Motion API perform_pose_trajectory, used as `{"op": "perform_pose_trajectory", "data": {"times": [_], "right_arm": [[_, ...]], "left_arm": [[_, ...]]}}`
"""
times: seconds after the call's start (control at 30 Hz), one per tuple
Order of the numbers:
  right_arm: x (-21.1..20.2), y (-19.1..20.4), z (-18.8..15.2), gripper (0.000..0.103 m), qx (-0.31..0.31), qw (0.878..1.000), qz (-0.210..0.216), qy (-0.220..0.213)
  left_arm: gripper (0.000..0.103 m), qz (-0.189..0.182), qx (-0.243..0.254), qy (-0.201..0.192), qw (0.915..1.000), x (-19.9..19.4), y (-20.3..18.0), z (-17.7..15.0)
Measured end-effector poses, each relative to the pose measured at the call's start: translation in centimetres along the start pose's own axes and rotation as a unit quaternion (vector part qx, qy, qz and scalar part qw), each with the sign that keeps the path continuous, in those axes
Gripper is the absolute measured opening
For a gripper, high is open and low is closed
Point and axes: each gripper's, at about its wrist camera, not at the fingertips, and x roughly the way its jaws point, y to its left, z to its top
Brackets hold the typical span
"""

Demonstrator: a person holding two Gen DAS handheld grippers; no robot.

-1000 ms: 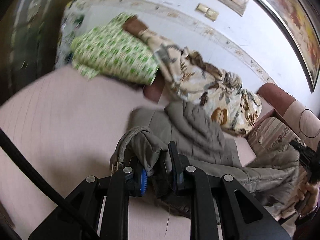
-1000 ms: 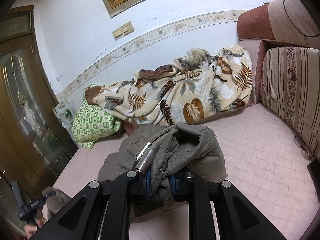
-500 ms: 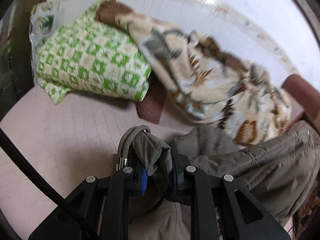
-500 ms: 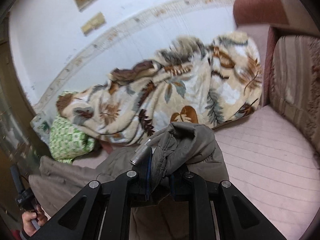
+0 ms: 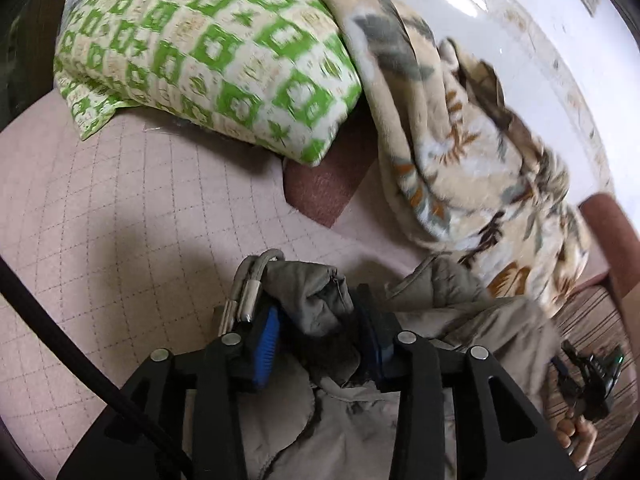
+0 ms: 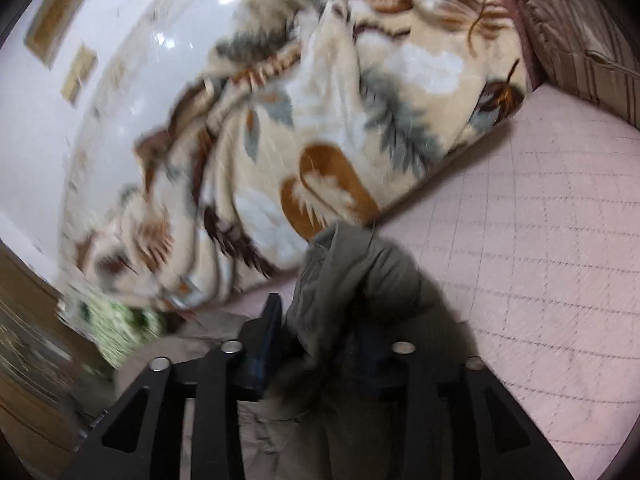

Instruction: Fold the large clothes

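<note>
A large grey-olive padded jacket point(image 5: 472, 328) stretches between both grippers above the pink quilted bed point(image 5: 120, 216). My left gripper point(image 5: 320, 324) is shut on a bunched edge of the jacket, with a cord loop and metal ends point(image 5: 248, 292) beside the blue pad. My right gripper point(image 6: 320, 340) is shut on another bunched part of the jacket point(image 6: 352, 276), close to the leaf-print blanket. The right hand and its gripper show at the lower right of the left wrist view point(image 5: 588, 376).
A green-and-cream patterned pillow point(image 5: 208, 52) lies at the bed's far left. A leaf-print blanket point(image 6: 312, 128) is heaped along the white wall. A striped sofa cushion point(image 6: 580, 28) stands at the right. A dark red cushion corner point(image 5: 328, 184) sits under the pillow.
Both grippers have carried the jacket forward toward the wall, now close to the pillow and blanket. The jacket is stretched wider between them. Both stay shut on it.
</note>
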Motion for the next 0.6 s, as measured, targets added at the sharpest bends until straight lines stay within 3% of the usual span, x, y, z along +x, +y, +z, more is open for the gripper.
{"op": "perform_pose_trajectory", "data": {"times": [0.1,0.17,0.33,0.4,0.47,0.6], "right_arm": [[-3.2,-0.5,1.6,0.046,0.014,1.0,0.017,-0.012],[-5.1,0.4,1.8,0.046,-0.019,1.0,0.008,-0.016],[-7.3,5.2,-1.4,0.046,-0.137,0.991,0.001,-0.001],[-6.9,6.8,-3.8,0.046,-0.18,0.984,-0.007,0.008],[-6.1,7.8,-6.3,0.046,-0.21,0.977,-0.017,0.016],[-3.6,8.9,-10.1,0.046,-0.252,0.967,-0.026,0.033]], "left_arm": [[0.051,0.028,-0.018,-0.028,0.9991,-2.2,0.7,1.0],[0.061,0.039,-0.005,-0.044,0.9982,-3.7,0.4,1.5],[0.061,0.066,0.053,-0.073,0.9937,-6.5,-2.1,1.4],[0.061,0.075,0.118,-0.079,0.987,-6.9,-5.2,-0.7],[0.061,0.059,0.189,-0.076,0.9773,-6.4,-8.9,-3.9],[0.061,0.055,0.297,-0.044,0.9524,-3.3,-15.1,-9.3]]}}
